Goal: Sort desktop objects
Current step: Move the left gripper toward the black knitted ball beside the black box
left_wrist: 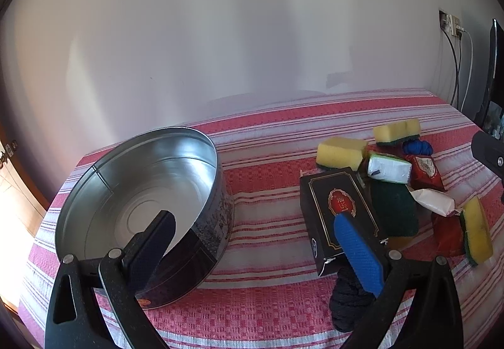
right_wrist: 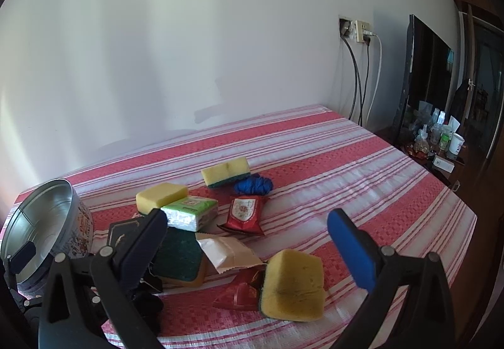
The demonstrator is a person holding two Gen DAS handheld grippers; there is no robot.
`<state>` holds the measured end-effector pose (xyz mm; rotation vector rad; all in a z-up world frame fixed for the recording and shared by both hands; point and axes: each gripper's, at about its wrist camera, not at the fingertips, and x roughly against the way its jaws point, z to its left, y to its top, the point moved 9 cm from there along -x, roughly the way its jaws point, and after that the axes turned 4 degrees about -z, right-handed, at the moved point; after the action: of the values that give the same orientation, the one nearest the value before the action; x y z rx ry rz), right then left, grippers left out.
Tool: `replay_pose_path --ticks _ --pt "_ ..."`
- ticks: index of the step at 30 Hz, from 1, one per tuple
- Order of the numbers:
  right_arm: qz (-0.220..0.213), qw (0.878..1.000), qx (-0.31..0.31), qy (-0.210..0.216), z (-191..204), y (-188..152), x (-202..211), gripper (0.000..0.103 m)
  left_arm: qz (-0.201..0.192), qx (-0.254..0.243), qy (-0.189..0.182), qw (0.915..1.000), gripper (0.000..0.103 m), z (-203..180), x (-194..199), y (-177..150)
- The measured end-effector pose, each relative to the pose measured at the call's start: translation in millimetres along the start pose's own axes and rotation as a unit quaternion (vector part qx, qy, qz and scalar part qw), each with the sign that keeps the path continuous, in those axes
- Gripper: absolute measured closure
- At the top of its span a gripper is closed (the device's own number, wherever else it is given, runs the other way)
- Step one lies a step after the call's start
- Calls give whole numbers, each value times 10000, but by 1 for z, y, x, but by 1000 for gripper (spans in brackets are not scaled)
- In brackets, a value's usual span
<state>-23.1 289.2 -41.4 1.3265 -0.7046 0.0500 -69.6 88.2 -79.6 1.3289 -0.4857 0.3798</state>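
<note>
A round metal tin [left_wrist: 138, 191] stands empty on the left of the red striped cloth; it also shows in the right wrist view [right_wrist: 41, 223]. My left gripper [left_wrist: 255, 239] is open, one finger over the tin, the other over a black box [left_wrist: 340, 216]. A pile lies right of it: yellow sponges [left_wrist: 341, 154], a tissue pack [left_wrist: 389, 168], red packets [left_wrist: 425, 171], blue yarn [left_wrist: 417, 146], dark yarn [left_wrist: 349, 301]. My right gripper [right_wrist: 249, 223] is open above the pile, a yellow sponge [right_wrist: 293, 284] below between its fingers, with a white packet [right_wrist: 226, 253] and tissue pack [right_wrist: 190, 212] nearby.
The table stands against a white wall. A wall socket with cables [right_wrist: 359, 34] is at the back right. A dark screen [right_wrist: 422, 81] and a side table with bottles and a cup [right_wrist: 441, 138] stand beyond the right edge.
</note>
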Motion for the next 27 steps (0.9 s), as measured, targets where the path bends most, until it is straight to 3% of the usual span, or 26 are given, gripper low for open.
replay_pose_path --ticks 21,24,27 --pt "14 10000 17 -7 2 -2 -1 0 -66 -84 98 9999 1 1 2 0" --pt "-7 10000 25 -19 0 -1 0 0 -54 -63 -77 9999 1 -1 4 0" --pt "-95 9998 116 -92 -6 -1 4 0 -217 -127 -482 9985 1 -7 16 0"
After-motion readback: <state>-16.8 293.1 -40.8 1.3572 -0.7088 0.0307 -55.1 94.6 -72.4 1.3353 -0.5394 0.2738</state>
